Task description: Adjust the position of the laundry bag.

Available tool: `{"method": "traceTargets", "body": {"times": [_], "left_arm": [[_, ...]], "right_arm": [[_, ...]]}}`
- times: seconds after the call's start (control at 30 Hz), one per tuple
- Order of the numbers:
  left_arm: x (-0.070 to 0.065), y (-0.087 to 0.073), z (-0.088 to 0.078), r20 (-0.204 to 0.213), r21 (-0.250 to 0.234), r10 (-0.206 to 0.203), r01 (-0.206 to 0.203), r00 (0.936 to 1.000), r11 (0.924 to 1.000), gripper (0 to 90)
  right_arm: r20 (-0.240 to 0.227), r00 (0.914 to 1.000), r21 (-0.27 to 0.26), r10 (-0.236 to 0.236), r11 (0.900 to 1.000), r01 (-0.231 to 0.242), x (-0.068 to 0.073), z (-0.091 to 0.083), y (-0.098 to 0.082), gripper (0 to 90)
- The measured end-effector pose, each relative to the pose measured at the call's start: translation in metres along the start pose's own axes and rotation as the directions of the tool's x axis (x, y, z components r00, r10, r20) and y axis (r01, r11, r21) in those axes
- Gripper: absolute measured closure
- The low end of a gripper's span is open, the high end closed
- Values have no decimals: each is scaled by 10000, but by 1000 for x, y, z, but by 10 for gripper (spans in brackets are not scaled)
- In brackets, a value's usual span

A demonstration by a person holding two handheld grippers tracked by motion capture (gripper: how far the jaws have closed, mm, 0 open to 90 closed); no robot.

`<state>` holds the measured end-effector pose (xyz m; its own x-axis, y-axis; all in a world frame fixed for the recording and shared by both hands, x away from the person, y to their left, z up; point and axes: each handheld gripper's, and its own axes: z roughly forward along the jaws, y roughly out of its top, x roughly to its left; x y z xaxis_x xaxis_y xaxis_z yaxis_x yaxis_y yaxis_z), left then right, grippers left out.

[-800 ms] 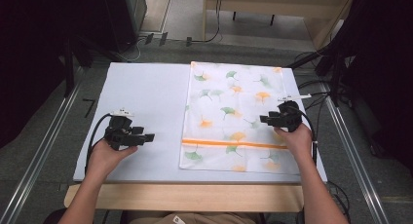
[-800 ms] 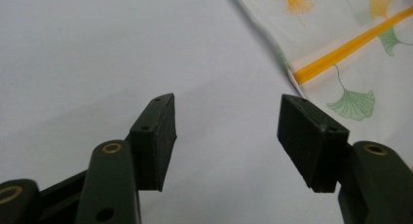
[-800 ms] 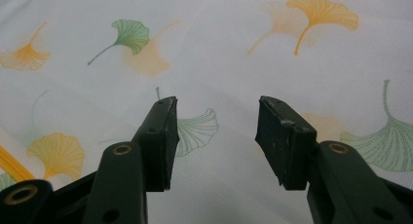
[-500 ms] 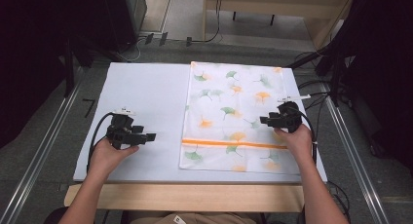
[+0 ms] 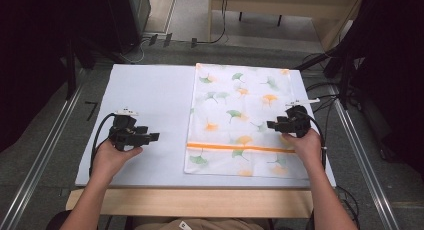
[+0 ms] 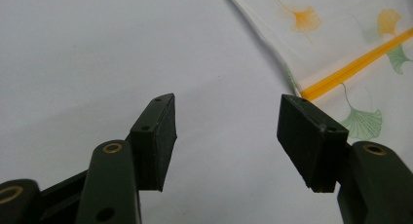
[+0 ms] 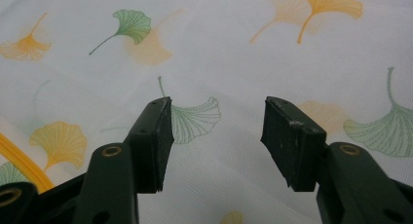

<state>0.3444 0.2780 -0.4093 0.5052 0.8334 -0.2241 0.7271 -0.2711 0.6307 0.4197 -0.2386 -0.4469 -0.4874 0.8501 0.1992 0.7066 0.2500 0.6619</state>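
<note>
A white cloth (image 5: 242, 121) printed with ginkgo leaves and crossed by an orange stripe lies flat on the right half of the desk (image 5: 150, 95), reaching from near its far edge almost to its near edge. The left gripper (image 5: 150, 136) sits over bare desk beside the cloth's left edge, jaws wide and empty. The right gripper (image 5: 274, 124) is over the cloth near the desk's right edge, jaws apart with nothing between them, apparently just above the fabric.
</note>
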Motion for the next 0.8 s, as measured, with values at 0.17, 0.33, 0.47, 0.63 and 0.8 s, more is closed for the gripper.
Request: {"method": "traceTargets", "body": {"times": [0.17, 0.33, 0.47, 0.63, 0.8], "left_arm": [[-2, 1, 2, 17, 28, -8, 8, 10000, 10000, 412], [-3, 2, 3, 84, 107, 52, -53, 10000, 9999, 410], [-4, 2, 4, 117, 229, 12, -15, 9999, 9997, 421], [-5, 2, 4, 46, 435, -130, 128, 9999, 9990, 462], [-8, 5, 9, 113, 293, 86, -90, 9999, 9995, 453]], "right_arm": [[-2, 10000, 3, 40, 10000, -40, 0, 0, -1, 463], [15, 10000, 22, 10, 10000, -10, -1, -1, -1, 463], [-19, 10000, 57, -3, 10000, 3, -1, 0, -2, 463], [14, 10000, 99, -9, 10000, 9, 1, 0, -2, 461], [63, 10000, 172, 7, 9999, -8, 1, -2, -5, 459]]}}
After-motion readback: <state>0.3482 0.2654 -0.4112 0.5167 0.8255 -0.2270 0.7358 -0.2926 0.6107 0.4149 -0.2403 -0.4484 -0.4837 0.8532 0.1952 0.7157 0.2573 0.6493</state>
